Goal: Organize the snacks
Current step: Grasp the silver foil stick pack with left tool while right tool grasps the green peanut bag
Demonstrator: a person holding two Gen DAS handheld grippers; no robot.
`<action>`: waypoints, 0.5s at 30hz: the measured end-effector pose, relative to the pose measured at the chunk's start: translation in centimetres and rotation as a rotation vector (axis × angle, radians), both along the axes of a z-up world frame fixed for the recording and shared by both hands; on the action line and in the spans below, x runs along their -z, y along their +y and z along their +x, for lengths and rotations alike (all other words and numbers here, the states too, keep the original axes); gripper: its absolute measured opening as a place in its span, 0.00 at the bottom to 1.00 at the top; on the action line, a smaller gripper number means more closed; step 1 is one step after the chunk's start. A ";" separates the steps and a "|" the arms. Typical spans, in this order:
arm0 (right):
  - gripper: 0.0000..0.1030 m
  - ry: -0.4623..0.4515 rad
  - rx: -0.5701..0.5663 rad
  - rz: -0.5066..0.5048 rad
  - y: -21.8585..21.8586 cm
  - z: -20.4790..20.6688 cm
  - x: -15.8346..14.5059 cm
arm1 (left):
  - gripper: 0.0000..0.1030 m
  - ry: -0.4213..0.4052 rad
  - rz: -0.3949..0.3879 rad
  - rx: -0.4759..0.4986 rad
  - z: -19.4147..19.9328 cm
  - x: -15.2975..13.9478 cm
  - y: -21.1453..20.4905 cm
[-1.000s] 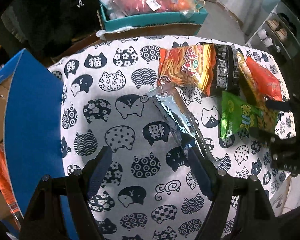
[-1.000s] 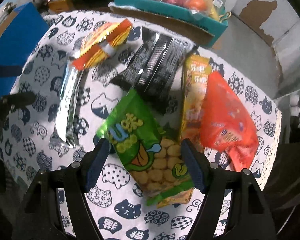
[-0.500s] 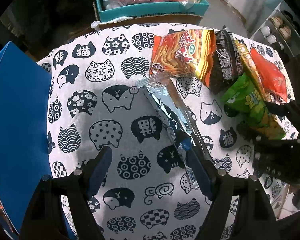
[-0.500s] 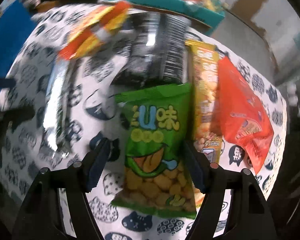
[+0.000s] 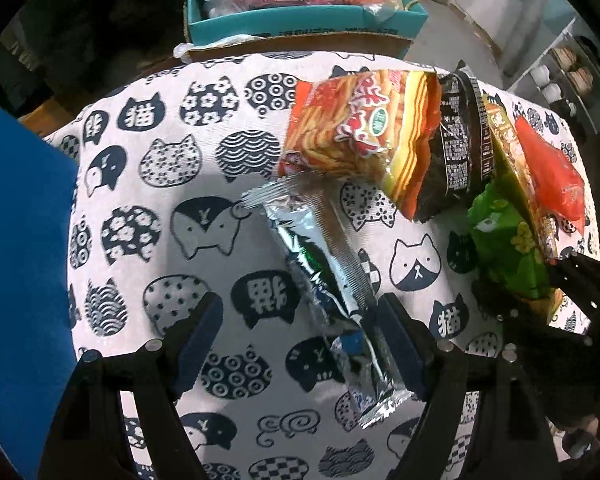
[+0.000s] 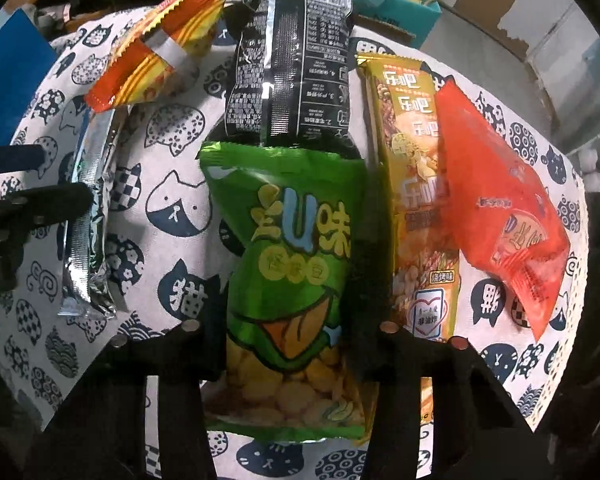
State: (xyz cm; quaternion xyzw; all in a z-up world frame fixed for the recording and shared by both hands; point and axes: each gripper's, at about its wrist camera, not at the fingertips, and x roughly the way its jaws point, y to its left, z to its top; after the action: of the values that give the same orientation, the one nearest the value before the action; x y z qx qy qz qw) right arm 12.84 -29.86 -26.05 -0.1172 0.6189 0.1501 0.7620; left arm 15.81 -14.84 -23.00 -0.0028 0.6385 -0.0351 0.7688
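Observation:
Several snack packs lie on a cat-print tablecloth [image 5: 188, 224]. My right gripper [image 6: 290, 344] is shut on the green pea-snack bag [image 6: 288, 248], which fills the gap between its fingers. Around it lie a black pack [image 6: 292, 68], a yellow pack [image 6: 416, 208], a red pack [image 6: 500, 216] and an orange chip bag [image 6: 156, 56]. My left gripper [image 5: 300, 320] is open; a long silver pack [image 5: 324, 276] lies against its right finger [image 5: 400, 340]. The orange chip bag [image 5: 360, 132] lies beyond it.
A teal box [image 5: 300, 28] filled with bagged goods stands beyond the table's far edge. A blue box [image 5: 20, 248] stands at the left edge of the table. A shelf [image 5: 572, 76] stands at the far right.
My right gripper has closed in on the green bag, and the bag has turned straight between the fingers. My left gripper has moved forward, closer to the silver pack.

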 end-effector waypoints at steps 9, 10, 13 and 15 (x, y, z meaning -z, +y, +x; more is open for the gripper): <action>0.31 -0.010 0.012 0.067 -0.5 -0.6 -1.3 | 0.61 -0.028 0.028 0.045 0.4 0.7 -1.2; 0.31 -0.013 0.015 0.074 -0.6 -0.7 -1.4 | 0.53 -0.027 0.010 0.042 0.4 0.7 -1.0; 0.32 -0.014 0.025 0.090 -1.1 -0.9 -1.8 | 0.31 -0.034 -0.015 0.044 0.0 0.6 -0.6; 0.32 -0.018 0.026 0.095 -1.0 -1.0 -2.3 | 0.27 -0.030 -0.015 0.050 -0.3 0.6 -0.4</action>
State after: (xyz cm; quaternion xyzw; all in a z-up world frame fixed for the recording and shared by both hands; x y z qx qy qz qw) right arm 11.83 -30.85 -23.77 -0.0743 0.6058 0.1683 0.7741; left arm 15.47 -15.23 -23.57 0.0078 0.6263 -0.0591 0.7773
